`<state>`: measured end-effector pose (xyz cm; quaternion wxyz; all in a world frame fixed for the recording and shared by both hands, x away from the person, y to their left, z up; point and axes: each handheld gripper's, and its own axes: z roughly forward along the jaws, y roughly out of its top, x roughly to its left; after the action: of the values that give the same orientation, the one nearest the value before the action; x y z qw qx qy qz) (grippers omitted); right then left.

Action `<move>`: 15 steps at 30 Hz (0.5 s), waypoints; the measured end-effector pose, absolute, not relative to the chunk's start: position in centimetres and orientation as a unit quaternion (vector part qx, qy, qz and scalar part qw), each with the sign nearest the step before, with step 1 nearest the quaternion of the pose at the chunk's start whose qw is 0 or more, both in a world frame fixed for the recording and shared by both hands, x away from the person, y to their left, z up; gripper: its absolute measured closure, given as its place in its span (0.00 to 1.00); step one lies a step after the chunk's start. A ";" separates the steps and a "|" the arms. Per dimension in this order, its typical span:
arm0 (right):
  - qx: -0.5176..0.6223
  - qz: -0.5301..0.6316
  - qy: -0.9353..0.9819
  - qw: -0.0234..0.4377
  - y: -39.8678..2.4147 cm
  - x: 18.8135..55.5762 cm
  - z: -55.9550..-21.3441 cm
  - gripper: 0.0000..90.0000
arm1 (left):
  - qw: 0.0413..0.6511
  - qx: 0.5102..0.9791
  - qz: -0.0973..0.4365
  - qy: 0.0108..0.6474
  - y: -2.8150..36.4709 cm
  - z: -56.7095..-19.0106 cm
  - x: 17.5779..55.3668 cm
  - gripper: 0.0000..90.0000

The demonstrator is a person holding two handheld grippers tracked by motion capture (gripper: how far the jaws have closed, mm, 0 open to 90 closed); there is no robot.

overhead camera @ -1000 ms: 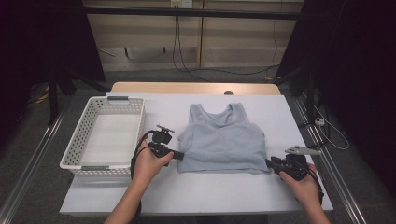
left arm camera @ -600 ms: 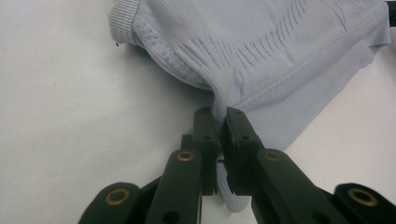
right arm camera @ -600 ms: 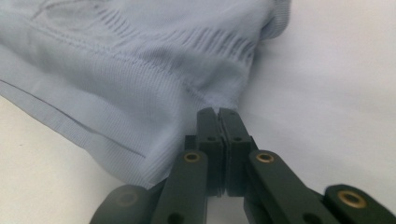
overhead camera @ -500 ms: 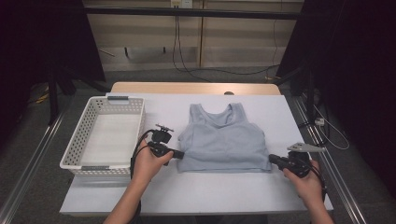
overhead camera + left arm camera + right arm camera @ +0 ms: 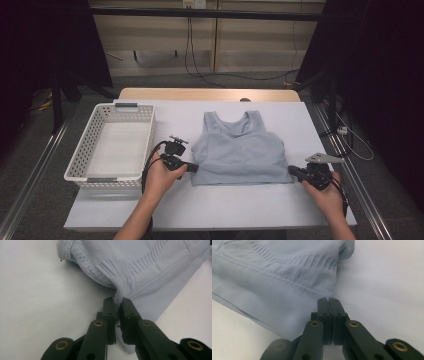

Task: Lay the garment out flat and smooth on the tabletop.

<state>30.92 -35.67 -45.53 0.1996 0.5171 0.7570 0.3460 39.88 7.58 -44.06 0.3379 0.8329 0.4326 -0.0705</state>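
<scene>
A pale blue ribbed tank top (image 5: 240,155) lies flat on the white table (image 5: 235,210), neck to the far side. My left gripper (image 5: 192,168) is at its lower left corner. In the left gripper view the gripper (image 5: 118,301) is shut on a pinched fold of the top (image 5: 150,270) near the hem. My right gripper (image 5: 291,172) is at the lower right corner. In the right gripper view that gripper (image 5: 328,300) is shut, with the side edge of the top (image 5: 274,277) caught at the tips.
A white perforated basket (image 5: 80,160) stands empty on the table's left side, close to my left hand. Metal rails run along both sides of the table, and cables lie on the floor beyond its far edge.
My right hand has shifted slightly at the top's lower right corner. The left hand and the top have stayed in place.
</scene>
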 end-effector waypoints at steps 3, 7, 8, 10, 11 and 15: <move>0.515 0.334 0.763 0.202 -35.5 31.3 -45.7 0.99 | 0.336 0.837 -0.069 0.427 7.5 -44.2 40.0 0.93; 0.514 0.336 0.763 0.204 -35.4 31.1 -45.8 0.98 | 0.335 0.837 -0.065 0.428 7.5 -44.2 40.0 0.93; 0.515 0.337 0.762 0.203 -35.5 31.0 -45.8 0.99 | 0.333 0.838 -0.064 0.427 7.5 -44.2 40.0 0.93; 0.516 0.337 0.761 0.202 -35.6 30.8 -45.7 1.00 | 0.331 0.839 -0.067 0.427 7.4 -44.1 39.9 0.93; 0.516 0.337 0.762 0.199 -35.6 30.6 -45.6 1.00 | 0.330 0.839 -0.068 0.427 7.3 -44.0 39.8 0.93; 0.515 0.337 0.763 0.197 -35.9 30.3 -45.5 1.00 | 0.334 0.837 -0.070 0.428 7.5 -44.0 39.7 0.94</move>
<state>30.28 -35.92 -45.46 0.1971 0.5152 0.7630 0.3370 39.69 7.45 -43.98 0.3343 0.8367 0.4280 -0.0699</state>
